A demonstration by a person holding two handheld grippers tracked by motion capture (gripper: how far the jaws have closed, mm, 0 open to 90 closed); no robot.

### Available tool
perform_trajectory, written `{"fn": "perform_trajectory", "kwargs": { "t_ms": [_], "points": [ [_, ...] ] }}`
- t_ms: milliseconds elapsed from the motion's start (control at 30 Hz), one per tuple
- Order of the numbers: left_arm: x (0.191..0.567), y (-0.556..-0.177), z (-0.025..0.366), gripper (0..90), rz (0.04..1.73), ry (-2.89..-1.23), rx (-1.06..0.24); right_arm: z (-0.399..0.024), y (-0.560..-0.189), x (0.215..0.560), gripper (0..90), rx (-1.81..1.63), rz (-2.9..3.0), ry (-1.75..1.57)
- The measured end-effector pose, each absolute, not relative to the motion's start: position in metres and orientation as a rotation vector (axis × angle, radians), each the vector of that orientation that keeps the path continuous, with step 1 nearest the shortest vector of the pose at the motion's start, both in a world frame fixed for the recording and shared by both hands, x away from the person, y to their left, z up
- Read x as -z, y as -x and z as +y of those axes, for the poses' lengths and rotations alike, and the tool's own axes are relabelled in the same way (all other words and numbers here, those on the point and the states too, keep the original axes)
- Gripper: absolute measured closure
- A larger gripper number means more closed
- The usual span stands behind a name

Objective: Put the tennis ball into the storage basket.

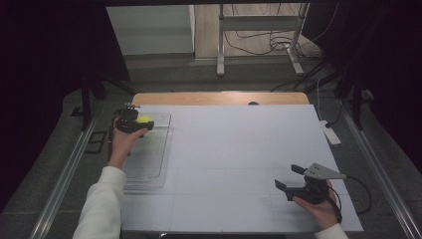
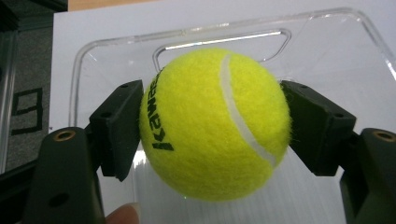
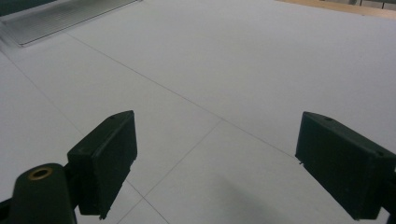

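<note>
A dim room with dark curtains surrounds a table [image 1: 239,149] topped with a pale sheet, and a clear plastic tray [image 1: 149,159] lies along its left edge. Over the far end of that tray, the left gripper [image 1: 141,121] is clamped on a yellow tennis ball [image 2: 215,123], one pad pressed against each side of it (the black lettering faces the left pad). Through the left gripper view the tray's far wall and its handle slot show behind the ball. Whether the ball rests on the tray floor or hangs a little above it is hard to tell from these angles, though it looks slightly raised.

The step in hand appears to be either placing the ball into the tray or taking it out. Either way, the grip should stay across the ball's widest part, as it is now, because felt on a round body can squirt out if the pads creep toward one end. If setting down, lower until the ball touches the floor before letting go, and release slowly so it does not roll toward the rim.

The right gripper [image 1: 290,177] rests well apart at the table's near right, jaws spread with nothing between them, over bare sheet.
</note>
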State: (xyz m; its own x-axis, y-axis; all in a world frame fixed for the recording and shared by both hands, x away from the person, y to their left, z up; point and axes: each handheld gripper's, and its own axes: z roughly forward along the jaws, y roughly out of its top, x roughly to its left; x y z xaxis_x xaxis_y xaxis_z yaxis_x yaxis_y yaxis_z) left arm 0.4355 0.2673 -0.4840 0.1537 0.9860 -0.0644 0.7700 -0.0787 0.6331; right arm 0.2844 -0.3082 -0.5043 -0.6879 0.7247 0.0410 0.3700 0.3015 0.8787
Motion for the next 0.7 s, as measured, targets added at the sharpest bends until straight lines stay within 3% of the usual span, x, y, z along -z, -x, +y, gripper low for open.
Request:
{"fn": "perform_trajectory", "kwargs": {
  "t_ms": [700],
  "points": [
    [0.499,-0.441,0.263,26.9,1.687,-1.954,-0.511,-0.308,-0.285,0.506,13.0,-1.335,2.215,-0.991]
  ]
}}
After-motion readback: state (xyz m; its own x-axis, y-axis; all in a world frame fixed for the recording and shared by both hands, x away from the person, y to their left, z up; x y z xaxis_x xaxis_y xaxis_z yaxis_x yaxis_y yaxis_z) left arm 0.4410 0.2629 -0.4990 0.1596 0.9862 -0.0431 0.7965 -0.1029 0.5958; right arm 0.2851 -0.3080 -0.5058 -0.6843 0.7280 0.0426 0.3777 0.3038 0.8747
